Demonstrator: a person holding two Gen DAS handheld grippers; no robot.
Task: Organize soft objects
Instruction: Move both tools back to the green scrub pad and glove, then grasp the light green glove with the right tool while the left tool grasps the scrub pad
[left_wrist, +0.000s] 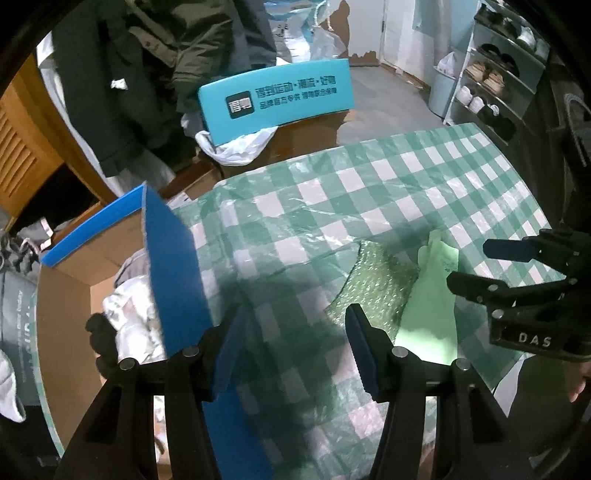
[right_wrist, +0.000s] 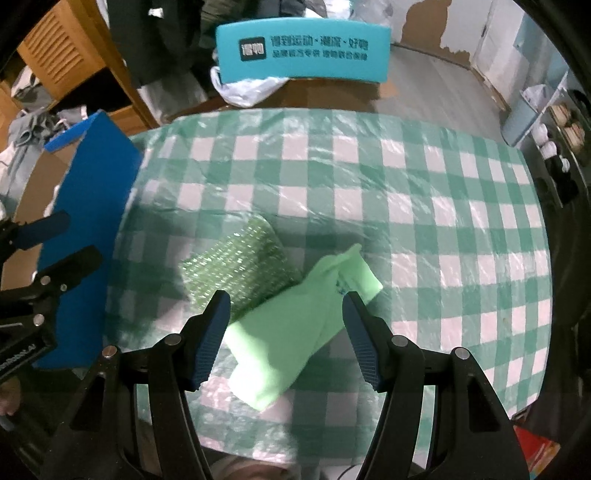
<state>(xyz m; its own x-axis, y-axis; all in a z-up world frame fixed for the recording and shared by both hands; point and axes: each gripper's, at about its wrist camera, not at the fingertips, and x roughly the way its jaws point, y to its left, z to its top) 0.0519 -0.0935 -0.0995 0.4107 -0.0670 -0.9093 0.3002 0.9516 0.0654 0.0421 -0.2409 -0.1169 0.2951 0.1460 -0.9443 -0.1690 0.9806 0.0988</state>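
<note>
Nearest the right wrist lens: the right claw (right_wrist: 286, 328), its two black arms with dark blue ribbed pads spread wide, nothing between them. It hangs just over the pale green soft cloth glove (right_wrist: 295, 328), which lies flat and slightly folded on the green-and-white checked, plastic-covered surface (right_wrist: 424, 184). The pads straddle the glove's middle; judged as lining up for a pick, with no contact visible.

The glove's upper part lies against the glittery green knitted scouring pad (right_wrist: 236, 266); which overlaps which at the seam is hard to tell.

The left claw (left_wrist: 295, 350) is likewise spread wide and holds nothing. It sits near the surface's left edge, over the checked cloth, beside the raised blue flap (left_wrist: 173, 266) of the brown cardboard box (left_wrist: 66, 295). The flap stands up and hides much of the box interior. Pale crumpled fabric (left_wrist: 129, 306) shows inside, so the box is judged the collection point for soft items.

Hidden or unclear:
- Box floor and far wall mostly cut off by the flap and the frame edge.
- Small print on the glove's cuff is unreadable.
- The teal printed carton (right_wrist: 303, 51) beyond the surface stands behind a white plastic bag (right_wrist: 247, 88); its base is not visible.
- The glove's near end is blurred and bright, edges soft.
</note>
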